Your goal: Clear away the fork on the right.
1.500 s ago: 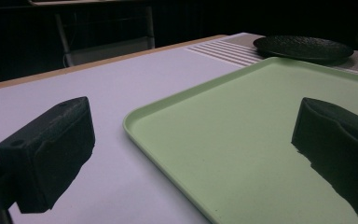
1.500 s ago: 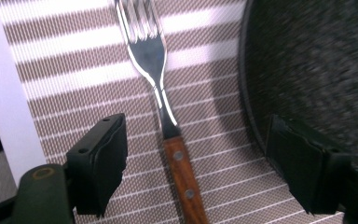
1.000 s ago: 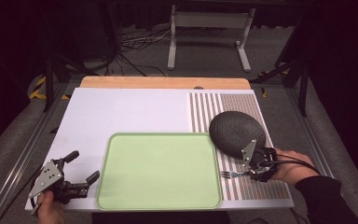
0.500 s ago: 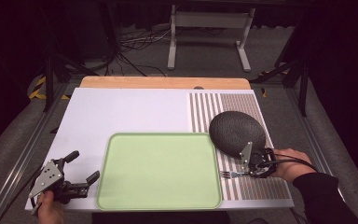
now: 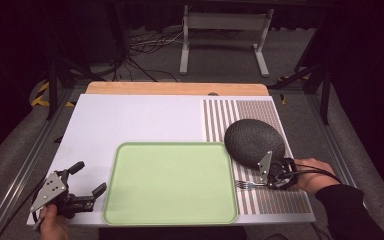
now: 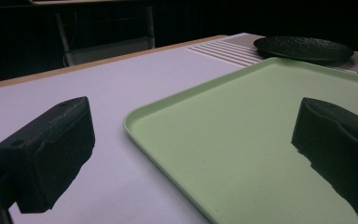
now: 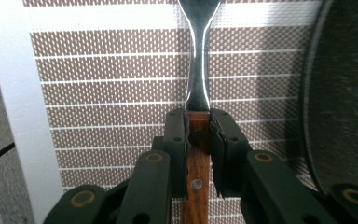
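Tray (image 5: 170, 182) at the table's (image 5: 140, 120) near edge, plate (image 5: 254, 140) just right of its far corner on a striped mat (image 5: 280, 200), fork (image 5: 247, 185) before the plate, beside the tray

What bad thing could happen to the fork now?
The right gripper pinches only the wooden handle of the fork, so the long metal end might swing or slip out when lifted. The dark plate sits close beside that gripper and could get bumped. The fork's tines point at the green tray, so they might catch on its rim.
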